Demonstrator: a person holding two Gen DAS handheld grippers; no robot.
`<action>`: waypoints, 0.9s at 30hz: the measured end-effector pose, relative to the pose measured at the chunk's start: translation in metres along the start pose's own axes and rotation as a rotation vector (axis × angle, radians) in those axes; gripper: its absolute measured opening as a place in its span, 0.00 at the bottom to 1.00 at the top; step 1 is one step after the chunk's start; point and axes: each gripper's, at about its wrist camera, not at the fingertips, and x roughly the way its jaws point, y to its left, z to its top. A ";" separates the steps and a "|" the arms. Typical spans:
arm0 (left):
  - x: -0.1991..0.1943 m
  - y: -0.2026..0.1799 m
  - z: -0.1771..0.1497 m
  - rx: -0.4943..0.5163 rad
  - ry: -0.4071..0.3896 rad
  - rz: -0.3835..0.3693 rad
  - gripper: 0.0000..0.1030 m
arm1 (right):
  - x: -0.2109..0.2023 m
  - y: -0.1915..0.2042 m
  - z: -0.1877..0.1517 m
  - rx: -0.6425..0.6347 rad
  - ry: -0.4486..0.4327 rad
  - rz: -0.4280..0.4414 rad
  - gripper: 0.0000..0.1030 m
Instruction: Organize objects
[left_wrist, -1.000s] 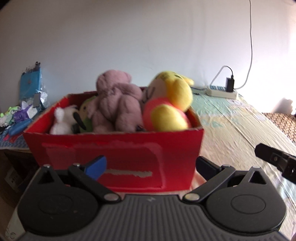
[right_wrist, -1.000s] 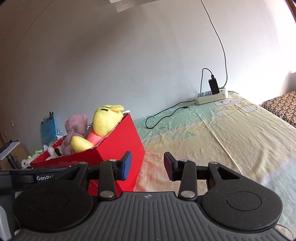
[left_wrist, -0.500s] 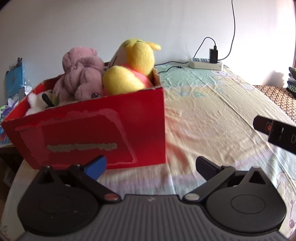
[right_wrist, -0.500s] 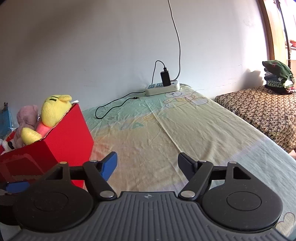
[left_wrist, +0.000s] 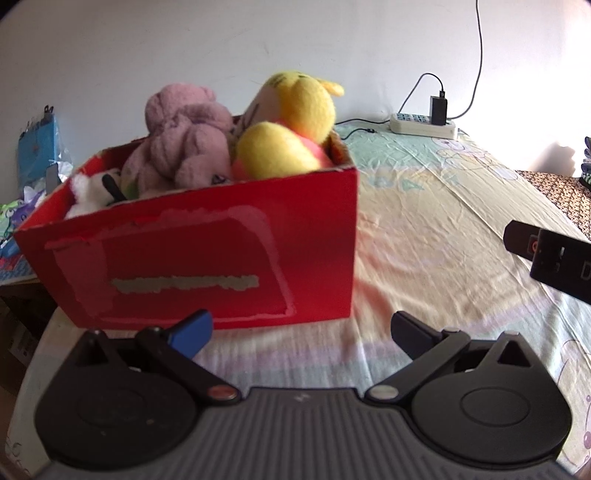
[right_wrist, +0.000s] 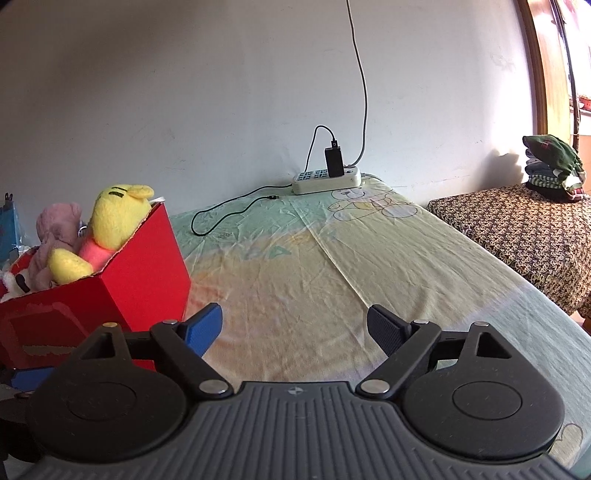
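Two hand-held grippers, both spread wide, grasping nothing: left hand-held gripper (left_wrist: 301, 328) just short of red box (left_wrist: 207, 254), right hand-held gripper (right_wrist: 295, 325) over bed sheet (right_wrist: 332, 266). One box at bed's left edge, holding three visible plush toys: one yellow (left_wrist: 291, 129), one pink (left_wrist: 181, 136), one white (left_wrist: 88, 188). One power strip (right_wrist: 327, 179) by wall

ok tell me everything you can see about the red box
The red box looks like open-topped cardboard with a frayed rim. Its front face carries a paler torn patch where a label seems peeled off, with a grey strip across the middle. It sits upright on the patterned bedsheet near the bed's left edge, packed with soft toys: a yellow plush, a pink plush and a white plush rising above the rim. Neither gripper touches it.
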 end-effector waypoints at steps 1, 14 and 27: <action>-0.003 0.003 0.001 -0.002 -0.008 0.006 1.00 | -0.001 0.004 0.002 -0.010 -0.003 0.007 0.85; -0.034 0.060 0.038 -0.068 -0.086 0.117 1.00 | -0.008 0.073 0.040 -0.123 -0.034 0.167 0.88; -0.028 0.120 0.075 -0.122 -0.089 0.206 1.00 | 0.000 0.131 0.069 -0.154 -0.094 0.246 0.96</action>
